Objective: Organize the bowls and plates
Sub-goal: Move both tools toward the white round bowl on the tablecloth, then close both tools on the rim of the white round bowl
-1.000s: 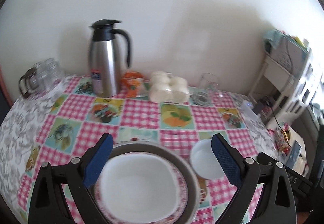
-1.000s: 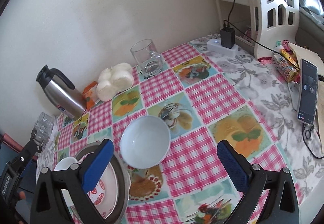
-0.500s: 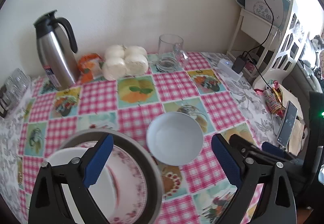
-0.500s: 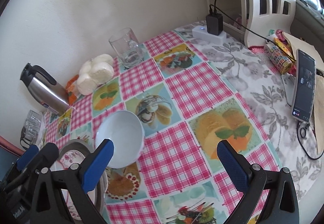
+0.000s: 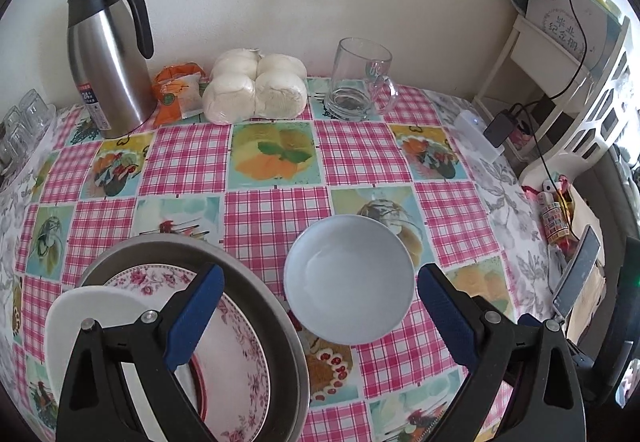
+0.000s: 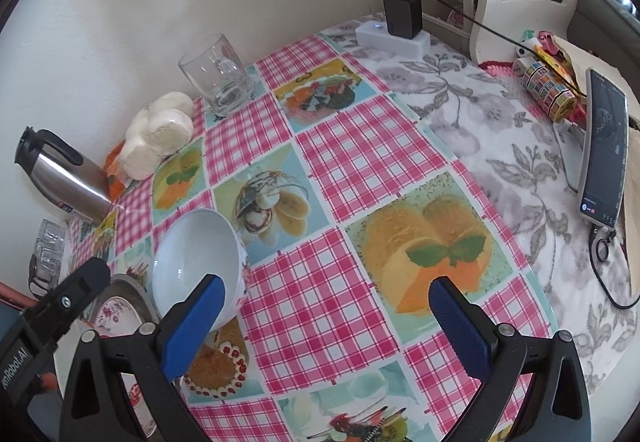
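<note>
Left gripper [image 5: 318, 306] spread wide around white bowl [image 5: 349, 278], not touching. Right gripper [image 6: 326, 316] wide, empty. Metal tray [image 5: 248, 282] just beside, near table's front edge.

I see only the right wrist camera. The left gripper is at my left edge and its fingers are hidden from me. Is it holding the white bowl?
Observer: No. The left gripper is open. The white bowl shows in the gap between its two fingers, and neither finger grips it.
Operator: What lies in the metal basin? I see only a corner of it.
Observer: The metal basin holds a floral plate.
Operator: Is anything on that plate?
Observer: Yes, a white dish rests on its left part.
</note>
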{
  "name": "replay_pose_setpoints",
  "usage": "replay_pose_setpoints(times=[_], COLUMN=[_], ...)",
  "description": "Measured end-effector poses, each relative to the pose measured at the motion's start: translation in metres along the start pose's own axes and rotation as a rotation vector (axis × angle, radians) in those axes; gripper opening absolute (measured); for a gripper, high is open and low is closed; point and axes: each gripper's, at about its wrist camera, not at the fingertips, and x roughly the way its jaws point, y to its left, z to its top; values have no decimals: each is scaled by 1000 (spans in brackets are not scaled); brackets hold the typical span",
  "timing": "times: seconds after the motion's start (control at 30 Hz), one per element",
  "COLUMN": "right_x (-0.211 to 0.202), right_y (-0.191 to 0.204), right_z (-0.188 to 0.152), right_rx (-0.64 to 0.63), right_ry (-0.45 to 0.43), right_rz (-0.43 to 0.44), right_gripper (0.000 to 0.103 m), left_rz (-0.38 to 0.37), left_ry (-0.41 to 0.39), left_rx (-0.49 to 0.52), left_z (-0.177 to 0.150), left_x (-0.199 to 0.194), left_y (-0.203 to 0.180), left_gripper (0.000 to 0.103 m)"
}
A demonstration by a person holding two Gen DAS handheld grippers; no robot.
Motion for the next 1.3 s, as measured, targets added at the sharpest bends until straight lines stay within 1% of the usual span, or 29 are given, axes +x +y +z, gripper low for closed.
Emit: replay_pose_setpoints(times=[0.2,0.37,0.63,0.73,1.0,1.03,1.07,1.1,1.17,1.23,1.3], right_x=[12,23,32,36,45,46,48,49,51,54,55], right_y=[5,14,26,28,34,34,35,36,37,40,42], right_z=[0,-1,-2,-3,-5,-5,-5,-5,-6,-7,-8], right_rx=[-8,-13,-27,-13,-16,-16,-16,-20,-28,-33,-34], right_ry=[26,54,70,78,68,69,68,69,75,78,80], right_rz=[1,16,27,31,15,14,14,16,20,25,33], right_gripper=[103,103,103,103,103,102,98,91,87,86,80], left_rz=[-9,-15,-9,11,5,5,4,4,3,4,4], left_ry=[33,42,62,62,61,60,58,57,57,54,46], left_rx=[-33,-65,-95,-85,-67,-67,-68,-70,-74,-74,-67], left_z=[3,5,5,5,5,5,5,5,6,6,7], left_x=[17,24,35,38,39,38,38,38,39,39,38], left_y=[1,6,13,12,9,9,10,10,11,11,9], left_gripper=[97,97,97,97,97,97,97,97,97,97,97])
